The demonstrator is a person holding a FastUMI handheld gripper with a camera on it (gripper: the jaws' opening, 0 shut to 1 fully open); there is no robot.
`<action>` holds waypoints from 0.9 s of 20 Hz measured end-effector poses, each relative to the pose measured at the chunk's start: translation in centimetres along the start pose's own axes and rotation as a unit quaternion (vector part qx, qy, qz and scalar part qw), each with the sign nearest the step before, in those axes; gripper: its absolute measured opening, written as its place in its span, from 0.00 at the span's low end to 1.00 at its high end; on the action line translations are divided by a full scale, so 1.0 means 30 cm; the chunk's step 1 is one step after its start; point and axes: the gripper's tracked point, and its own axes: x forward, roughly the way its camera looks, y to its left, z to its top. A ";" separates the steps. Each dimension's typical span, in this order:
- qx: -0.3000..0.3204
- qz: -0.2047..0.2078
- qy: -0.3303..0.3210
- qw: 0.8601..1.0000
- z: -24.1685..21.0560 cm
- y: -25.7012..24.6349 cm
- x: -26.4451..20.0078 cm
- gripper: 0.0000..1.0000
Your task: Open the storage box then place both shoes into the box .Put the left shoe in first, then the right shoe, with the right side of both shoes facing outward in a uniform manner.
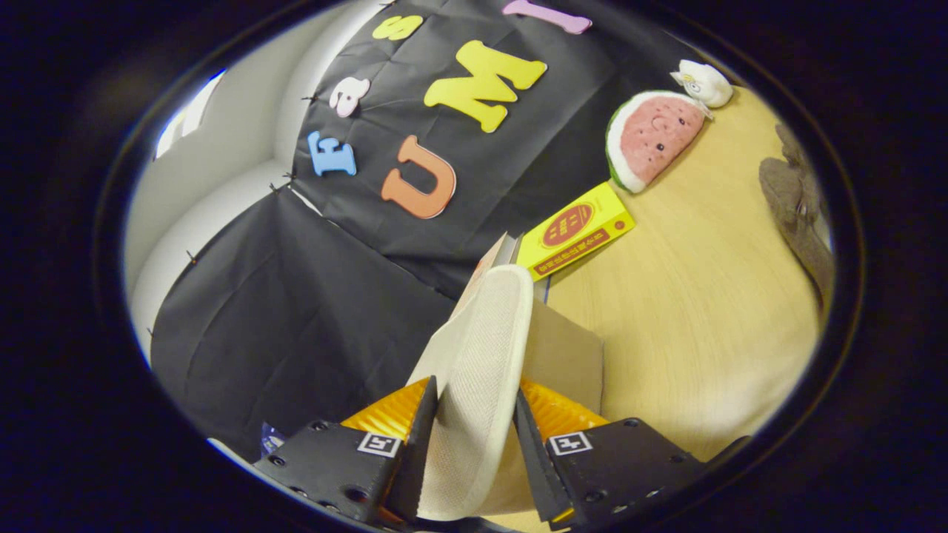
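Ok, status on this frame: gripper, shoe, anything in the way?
Gripper shut on white shoe, sole showing. Cardboard box just beyond the fingers. Yellow packet past the box; not blocking.

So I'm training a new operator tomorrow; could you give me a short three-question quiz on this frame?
1. True or false: the gripper is shut on the cream fabric slipper.
2. What lies on the light wooden table closest beyond the slipper's far end?
A. the yellow rectangular packet with a red oval
B. the watermelon-slice plush toy
C. the small white plush figure
3. Fill in: the brown cardboard box sits right ____ the held slipper.

Key
1. True: both black fingers press its sides.
2. A.
3. Behind: its flap shows beside and past the slipper.
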 end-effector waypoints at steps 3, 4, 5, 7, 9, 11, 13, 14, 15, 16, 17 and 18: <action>-0.025 -0.014 0.002 1.000 0.018 0.053 -0.041 0.12; -0.027 -0.011 0.000 1.000 0.038 0.084 -0.050 0.06; -0.037 -0.005 0.004 0.999 0.037 0.121 -0.038 0.00; -0.056 0.006 -0.003 0.998 0.078 0.213 -0.048 0.00; -0.076 0.016 -0.004 0.997 0.110 0.314 -0.034 0.00; -0.130 0.004 0.009 0.992 0.117 0.390 0.006 0.00; -0.166 0.011 0.018 0.986 0.100 0.507 0.042 0.00; -0.187 0.016 0.018 0.982 0.100 0.571 0.053 0.00; -0.208 0.018 0.020 0.978 0.090 0.631 0.070 0.00; -0.226 0.019 0.025 0.974 0.067 0.675 0.091 0.00; -0.237 0.021 0.031 0.971 0.041 0.714 0.118 0.00; -0.240 0.022 0.036 0.970 0.012 0.755 0.147 0.00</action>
